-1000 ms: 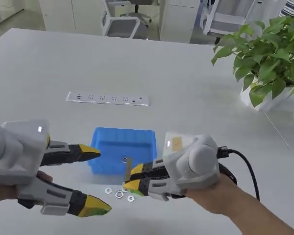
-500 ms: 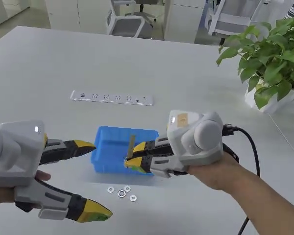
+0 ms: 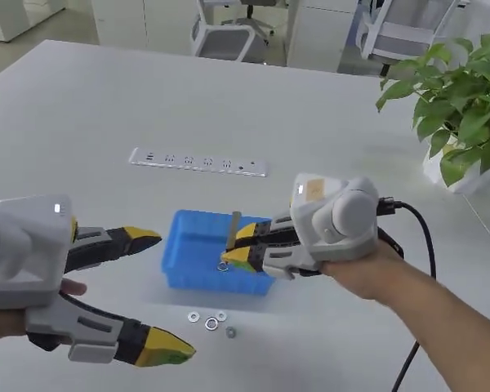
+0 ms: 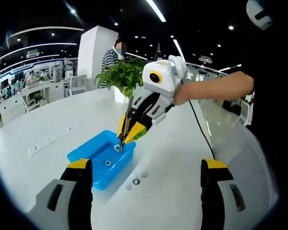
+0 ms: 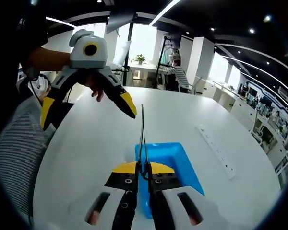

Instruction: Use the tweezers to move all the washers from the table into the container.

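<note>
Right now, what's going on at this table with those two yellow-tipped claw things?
A person holds a gripper in each hand. The right gripper is shut on the tweezers, whose tip carries a washer over the blue container. A second washer already lies inside it, and a few loose washers wait on the table just in front. The left gripper hangs open beside the container, holding nothing.
</note>
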`<state>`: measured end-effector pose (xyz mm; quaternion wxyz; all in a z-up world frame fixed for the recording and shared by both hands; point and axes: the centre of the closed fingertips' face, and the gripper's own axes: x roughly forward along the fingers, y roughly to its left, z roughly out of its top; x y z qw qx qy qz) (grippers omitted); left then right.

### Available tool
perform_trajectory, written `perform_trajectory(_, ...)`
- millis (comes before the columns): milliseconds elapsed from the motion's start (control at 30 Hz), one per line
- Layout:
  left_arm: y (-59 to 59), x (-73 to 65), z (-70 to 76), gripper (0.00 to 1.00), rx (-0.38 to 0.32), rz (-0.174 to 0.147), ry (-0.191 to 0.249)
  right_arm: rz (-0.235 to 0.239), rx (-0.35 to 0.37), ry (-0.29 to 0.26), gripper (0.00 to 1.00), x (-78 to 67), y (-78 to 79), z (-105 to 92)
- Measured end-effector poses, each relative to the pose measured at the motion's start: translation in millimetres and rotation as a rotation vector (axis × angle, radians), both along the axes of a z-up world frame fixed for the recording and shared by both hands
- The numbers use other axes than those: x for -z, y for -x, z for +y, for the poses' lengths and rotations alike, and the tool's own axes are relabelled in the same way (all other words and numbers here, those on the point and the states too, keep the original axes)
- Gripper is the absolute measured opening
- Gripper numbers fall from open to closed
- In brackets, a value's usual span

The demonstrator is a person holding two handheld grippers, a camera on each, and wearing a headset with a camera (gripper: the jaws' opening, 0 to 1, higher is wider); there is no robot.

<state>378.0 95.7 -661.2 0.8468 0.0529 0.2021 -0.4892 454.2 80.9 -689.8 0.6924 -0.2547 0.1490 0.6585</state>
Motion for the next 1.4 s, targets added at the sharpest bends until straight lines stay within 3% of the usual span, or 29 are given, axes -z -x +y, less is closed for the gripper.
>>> perform_trajectory(600,-12.3,-0.1,0.1,0.99,-0.017,-0.001,0.019,0.031,0.0,0.034,0.07,33.5,-29.3,-2.4)
perform_trajectory(1067,-24.5,0.2,0.1,0.99,-0.015,-0.003,0.023,0.065,-0.017,0.075,0.08,59.9,-40.3,-1.9)
perform_trajectory(1400,-30.5,2.9,-0.2,0.97,-0.014,0.004,0.025,0.064,-0.029,0.11,0.08,76.6,-44.3,-2.9)
